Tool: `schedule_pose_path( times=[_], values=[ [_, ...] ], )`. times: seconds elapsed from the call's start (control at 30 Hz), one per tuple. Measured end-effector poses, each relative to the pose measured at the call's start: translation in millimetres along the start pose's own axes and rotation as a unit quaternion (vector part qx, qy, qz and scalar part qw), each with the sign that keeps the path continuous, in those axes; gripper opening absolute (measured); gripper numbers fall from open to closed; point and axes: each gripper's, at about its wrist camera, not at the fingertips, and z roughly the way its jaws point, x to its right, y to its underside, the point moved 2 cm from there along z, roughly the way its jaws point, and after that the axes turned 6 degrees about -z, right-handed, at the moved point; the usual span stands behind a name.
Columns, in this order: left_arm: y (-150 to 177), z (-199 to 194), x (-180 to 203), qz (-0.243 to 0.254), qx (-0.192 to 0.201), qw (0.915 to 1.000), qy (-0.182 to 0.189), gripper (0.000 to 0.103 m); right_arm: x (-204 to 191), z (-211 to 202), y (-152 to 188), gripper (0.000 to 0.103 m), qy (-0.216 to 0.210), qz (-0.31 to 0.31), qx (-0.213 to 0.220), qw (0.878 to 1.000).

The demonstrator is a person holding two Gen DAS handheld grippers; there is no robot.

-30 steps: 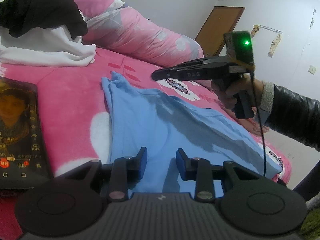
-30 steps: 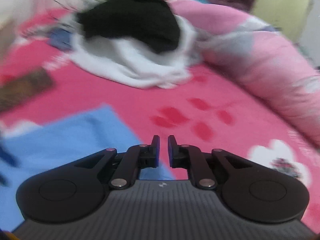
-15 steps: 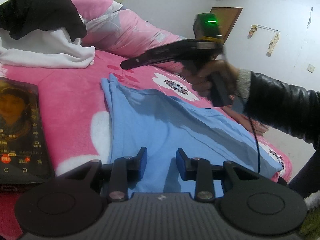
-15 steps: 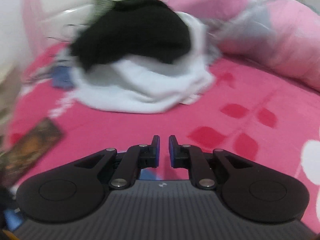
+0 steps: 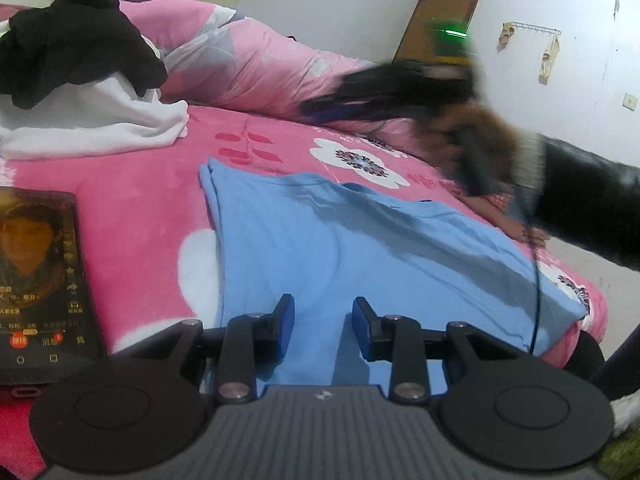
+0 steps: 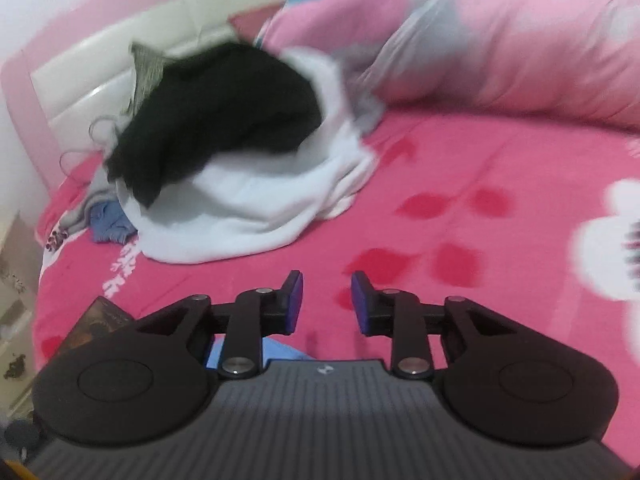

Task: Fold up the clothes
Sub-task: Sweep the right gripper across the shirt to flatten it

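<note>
Blue shirt (image 5: 340, 252) lies spread flat on the pink bed (image 5: 132, 208), directly ahead of and partly under my left tool (image 5: 323, 320), whose blue-padded fingers stand parted over the near hem with nothing between them. The cloth runs away from that tool toward the far right corner of the bed, its left edge bunched into a narrow ridge. My right tool (image 5: 320, 108) shows in the left view as a dark blur above the far side of the shirt, well clear of the fabric; in its own view (image 6: 326, 304) its fingers are spread apart and empty, hanging over bare pink blanket, with only a sliver of blue (image 6: 256, 350) showing beneath its left finger. Ahead of it sits a heap of laundry: a black garment (image 6: 224, 112) on top of a white one (image 6: 248, 204) (both blurred). A phone (image 5: 38, 280) with a lit screen lies on the bed left of the shirt, just beside my left tool. A pink quilt (image 5: 256, 68) is rolled along the far side.
</note>
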Motion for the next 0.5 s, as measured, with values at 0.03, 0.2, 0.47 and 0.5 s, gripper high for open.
schedule_pose_path(
  times=[0.03,0.2,0.47,0.5],
  values=[
    [0.4,-0.5,-0.3,0.000,0.000,1.0000,0.001,0.033,0.8,-25.3,5.0,0.040,0.021,-0.001,0.013,1.000],
    [-2.8,-1.2,-1.8,0.001,-0.005,1.0000,0.000,0.033,11.1,-99.5,41.1,0.048,0.074,-0.003,0.019,0.997],
    [-1.7,-1.2,6.4,0.021,-0.012,0.9995,-0.022,0.033,0.2,-69.7,77.7,0.031,-0.001,-0.049,-0.087,0.995],
    [-1.4,-1.5,6.6,0.021,-0.012,0.9995,-0.023,0.033,3.9,-59.5,79.4,0.029,0.003,-0.045,-0.099,0.994]
  ],
)
